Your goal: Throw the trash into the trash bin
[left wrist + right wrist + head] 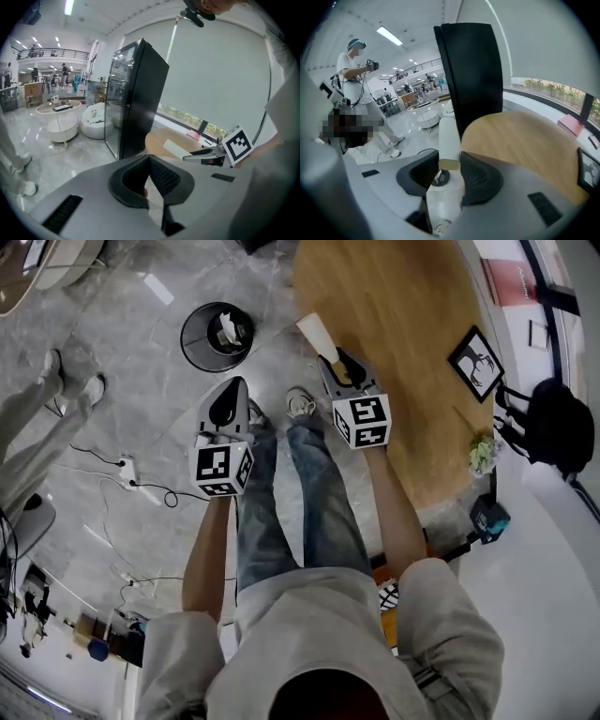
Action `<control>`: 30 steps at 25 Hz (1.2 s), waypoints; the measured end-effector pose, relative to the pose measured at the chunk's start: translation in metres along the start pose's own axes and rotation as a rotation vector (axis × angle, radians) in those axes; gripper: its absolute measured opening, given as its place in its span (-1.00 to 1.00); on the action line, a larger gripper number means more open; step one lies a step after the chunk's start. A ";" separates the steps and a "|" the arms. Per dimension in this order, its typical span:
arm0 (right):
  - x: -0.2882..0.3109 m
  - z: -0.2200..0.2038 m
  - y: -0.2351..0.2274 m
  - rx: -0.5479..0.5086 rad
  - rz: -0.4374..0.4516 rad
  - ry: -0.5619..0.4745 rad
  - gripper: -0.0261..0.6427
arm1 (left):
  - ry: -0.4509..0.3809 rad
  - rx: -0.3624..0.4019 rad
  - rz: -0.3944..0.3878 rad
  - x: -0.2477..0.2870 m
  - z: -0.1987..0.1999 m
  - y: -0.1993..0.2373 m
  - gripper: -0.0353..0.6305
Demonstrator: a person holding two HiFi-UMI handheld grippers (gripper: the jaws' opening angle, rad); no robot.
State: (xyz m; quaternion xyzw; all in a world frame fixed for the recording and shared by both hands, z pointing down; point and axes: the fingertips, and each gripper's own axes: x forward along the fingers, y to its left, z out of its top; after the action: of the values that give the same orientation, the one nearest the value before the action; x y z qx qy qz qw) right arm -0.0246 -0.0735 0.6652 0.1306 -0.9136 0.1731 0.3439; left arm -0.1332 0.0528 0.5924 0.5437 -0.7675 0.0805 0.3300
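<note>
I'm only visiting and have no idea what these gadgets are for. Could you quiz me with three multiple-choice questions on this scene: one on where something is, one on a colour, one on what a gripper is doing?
1. Where is the trash bin?
A. on a shelf
B. on the floor beside the round table
C. hanging from the left gripper

2. What colour is the trash bin?
A. black
B. red
C. yellow

3. What is the right gripper doing?
A. standing open and empty
B. resting inside the bin
C. gripping a pale strip of trash

Answers:
1. B, the head view shows it standing on the grey floor left of the table.
2. A, its round wall is black, with white trash inside.
3. C, the right gripper view shows the strip clamped between its jaws.
</note>
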 end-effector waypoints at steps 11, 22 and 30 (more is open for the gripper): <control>0.077 0.046 0.133 -0.185 0.217 0.032 -0.45 | -0.067 -0.163 0.241 -0.080 -0.024 0.120 -0.84; 0.154 -0.007 0.182 -0.298 0.253 0.277 -0.12 | -0.087 -0.250 0.338 -0.135 -0.056 0.175 -0.84; 0.154 -0.009 0.186 -0.296 0.230 0.267 -0.34 | -0.086 -0.255 0.332 -0.138 -0.062 0.180 -0.84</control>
State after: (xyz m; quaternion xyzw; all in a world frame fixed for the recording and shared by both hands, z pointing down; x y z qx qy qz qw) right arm -0.1987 0.0801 0.7332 -0.0503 -0.8843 0.0912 0.4551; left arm -0.2413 0.2614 0.6005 0.3665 -0.8639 0.0129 0.3452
